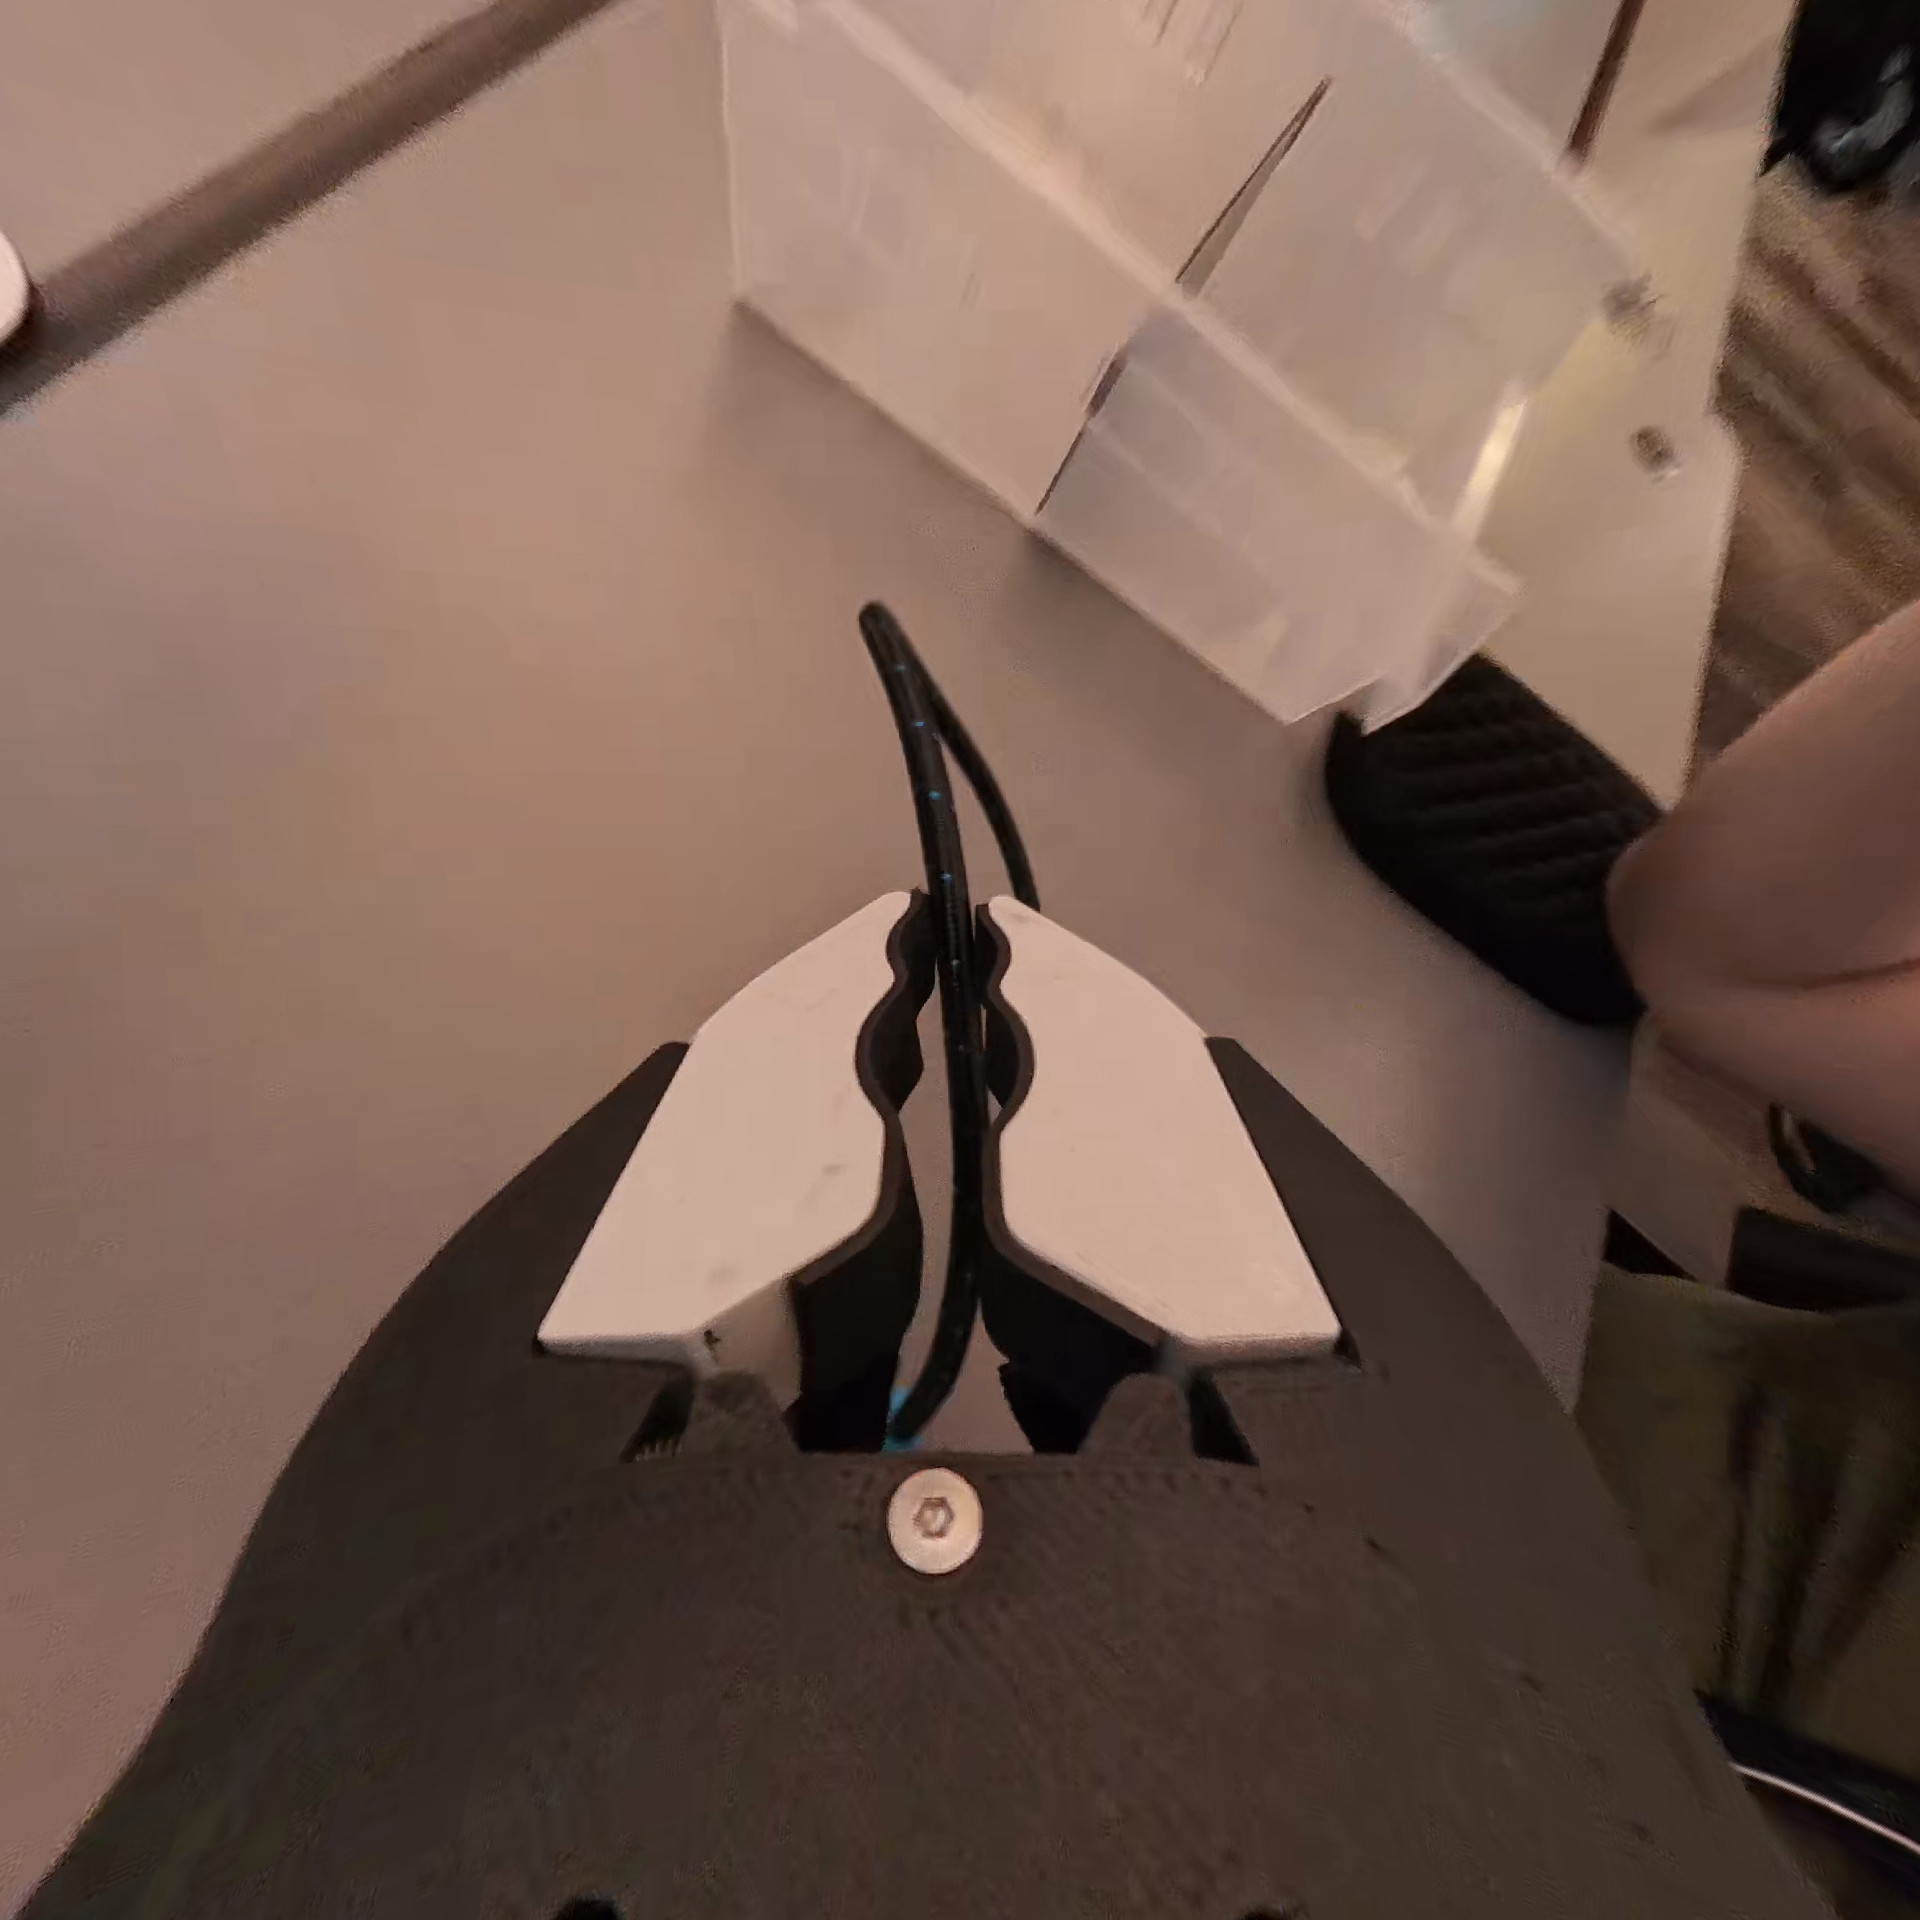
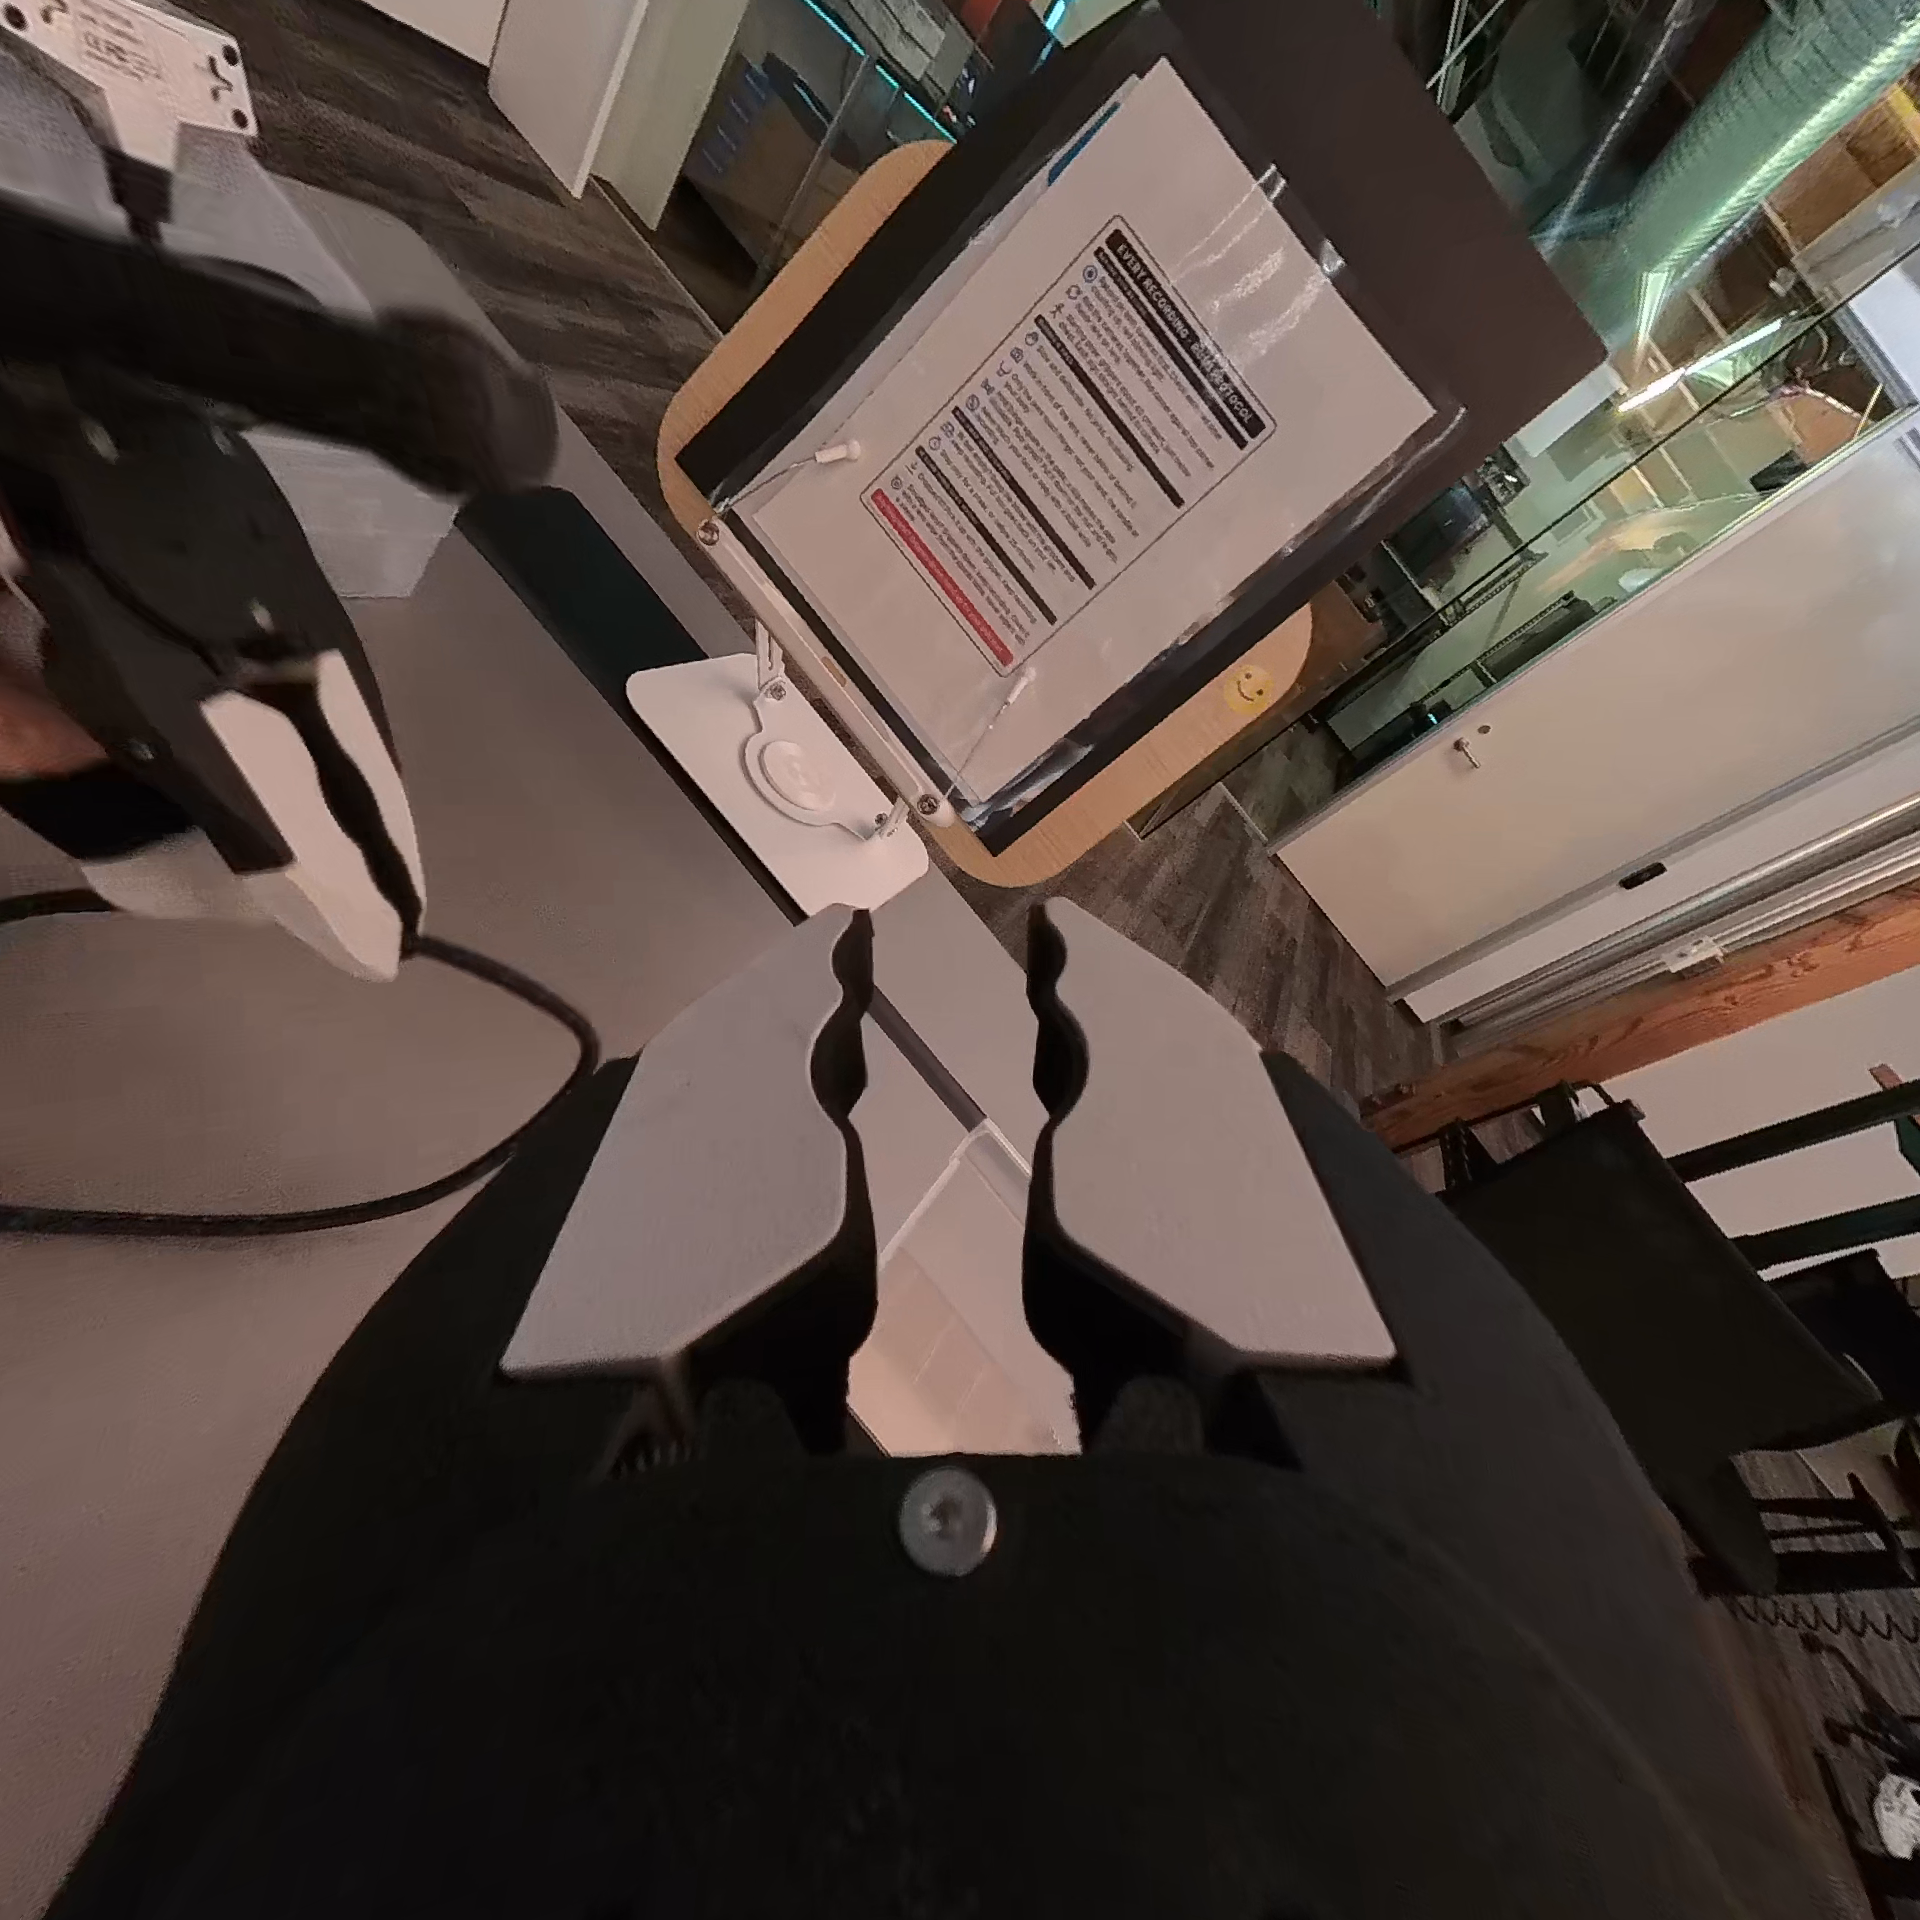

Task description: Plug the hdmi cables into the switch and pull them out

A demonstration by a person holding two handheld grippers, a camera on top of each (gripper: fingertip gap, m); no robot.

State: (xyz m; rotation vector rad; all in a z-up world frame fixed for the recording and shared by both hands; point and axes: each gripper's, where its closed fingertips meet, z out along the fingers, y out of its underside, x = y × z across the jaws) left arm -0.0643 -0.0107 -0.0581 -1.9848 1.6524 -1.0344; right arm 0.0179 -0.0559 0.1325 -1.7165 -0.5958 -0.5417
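My left gripper [image 1: 951, 909] is shut on a black braided HDMI cable [image 1: 914, 727] with blue flecks. The cable runs along the slot between the white fingers [image 1: 769, 1132], sticks out past the tips and loops back down. The right wrist view shows this gripper [image 2: 384, 935] at the left above the table, with the cable [image 2: 577, 1049] trailing off to the left edge. My right gripper [image 2: 945, 925] is open and empty, held above the table's far edge. I see no switch and no cable plug in either view.
A clear acrylic box [image 1: 1247, 312] with dividers stands on the pale table [image 1: 416, 623] ahead and to the right. A person's arm [image 1: 1787, 831] and a black ribbed object [image 1: 1475, 842] are at the right. A stand with a laminated sheet [image 2: 1049, 447] on a white base [image 2: 727, 748] rises beyond the table.
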